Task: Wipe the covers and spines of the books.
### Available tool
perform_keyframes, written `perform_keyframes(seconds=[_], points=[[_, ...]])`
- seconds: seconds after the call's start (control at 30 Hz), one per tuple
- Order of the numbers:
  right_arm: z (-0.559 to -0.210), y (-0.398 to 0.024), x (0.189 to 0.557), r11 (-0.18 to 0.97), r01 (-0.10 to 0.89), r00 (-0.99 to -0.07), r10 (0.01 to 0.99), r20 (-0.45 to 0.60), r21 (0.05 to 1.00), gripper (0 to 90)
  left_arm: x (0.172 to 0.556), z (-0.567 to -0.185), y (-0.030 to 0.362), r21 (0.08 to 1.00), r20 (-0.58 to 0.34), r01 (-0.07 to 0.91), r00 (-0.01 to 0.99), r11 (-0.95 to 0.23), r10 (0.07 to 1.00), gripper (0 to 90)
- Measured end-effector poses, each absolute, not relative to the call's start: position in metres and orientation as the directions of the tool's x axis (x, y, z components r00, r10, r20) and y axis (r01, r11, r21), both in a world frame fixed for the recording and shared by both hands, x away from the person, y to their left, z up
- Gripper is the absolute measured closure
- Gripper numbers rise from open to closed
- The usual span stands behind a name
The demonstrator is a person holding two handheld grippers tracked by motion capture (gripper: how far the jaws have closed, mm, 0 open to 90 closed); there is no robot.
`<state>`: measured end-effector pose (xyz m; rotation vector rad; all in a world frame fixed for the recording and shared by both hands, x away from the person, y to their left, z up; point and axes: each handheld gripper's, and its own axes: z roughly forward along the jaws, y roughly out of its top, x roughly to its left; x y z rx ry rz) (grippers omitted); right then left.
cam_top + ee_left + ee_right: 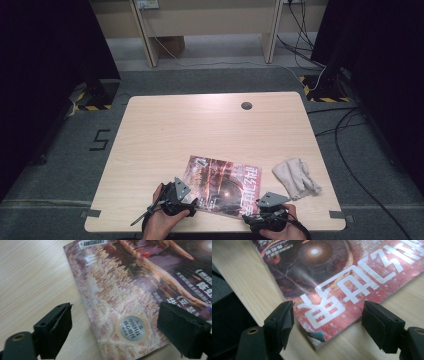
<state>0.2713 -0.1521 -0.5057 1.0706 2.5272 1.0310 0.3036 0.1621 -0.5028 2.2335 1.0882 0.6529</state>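
Glossy magazine [221, 186] lies flat at the table's [165, 130] near edge; my left gripper [113, 326] and right gripper [327, 317] both gape around its corners. Closing carelessly, I risk creasing the cover.

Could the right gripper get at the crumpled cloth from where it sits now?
Probably yes: the right gripper is open at the magazine corner, and the cloth lies just beyond, with only bare table between.

The magazine [221, 186] had a glossy paper cover; the table [210, 125] was pale matt wood-grain; the cloth [296, 178] at lower right looked soft and crumpled.
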Motion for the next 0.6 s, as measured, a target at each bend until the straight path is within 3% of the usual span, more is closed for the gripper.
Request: perform_keyframes(seconds=[0.17, 0.4, 0.6], points=[[-0.501, -0.16, 0.276, 0.435, 0.571, -0.707, 0.692, 0.147, 0.696, 35.1, 0.299, -0.501, 0.162, 0.676, 0.176, 0.524, 0.567, -0.517, 0.805, 16.8], [-0.487, -0.171, 0.294, 0.373, 0.541, -0.708, 0.686, 0.168, 0.754, 33.6, 0.283, -0.495, 0.147, 0.704, 0.161, 0.486, 0.602, -0.518, 0.782, 16.0], [-0.468, -0.171, 0.321, 0.269, 0.535, -0.707, 0.661, 0.25, 0.801, 32.6, 0.273, -0.496, 0.133, 0.694, 0.162, 0.465, 0.643, -0.55, 0.748, 16.3]])
